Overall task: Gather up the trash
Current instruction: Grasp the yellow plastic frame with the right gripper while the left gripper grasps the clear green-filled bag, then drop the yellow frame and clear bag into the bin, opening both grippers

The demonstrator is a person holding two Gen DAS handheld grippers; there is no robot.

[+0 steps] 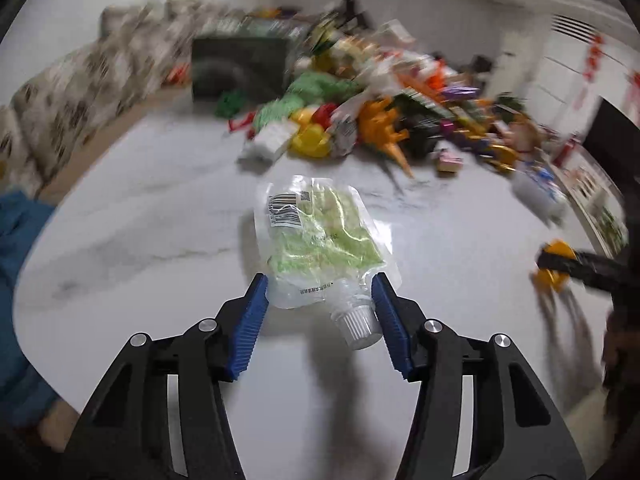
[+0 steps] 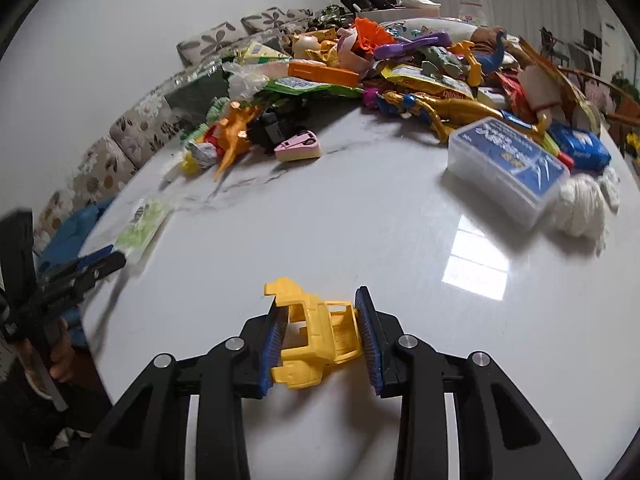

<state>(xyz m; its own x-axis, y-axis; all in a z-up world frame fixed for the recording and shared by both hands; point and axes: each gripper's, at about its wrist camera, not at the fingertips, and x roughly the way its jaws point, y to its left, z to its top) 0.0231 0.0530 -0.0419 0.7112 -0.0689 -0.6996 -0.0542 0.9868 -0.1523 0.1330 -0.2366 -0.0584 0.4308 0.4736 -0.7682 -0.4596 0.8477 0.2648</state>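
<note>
The left hand-held gripper stands spread around the spout end of a clear green-filled pouch lying on the white tabletop, pads not touching. The right hand-held gripper pinches a yellow toy truck cab.

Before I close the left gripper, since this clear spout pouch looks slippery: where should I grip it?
Probably at the neck just above the ribbed cap, the only rigid part of the spout pouch. It lies flat on the marble table, cap toward the left gripper, so come in from the cap end, jaws straddling the spout.
</note>
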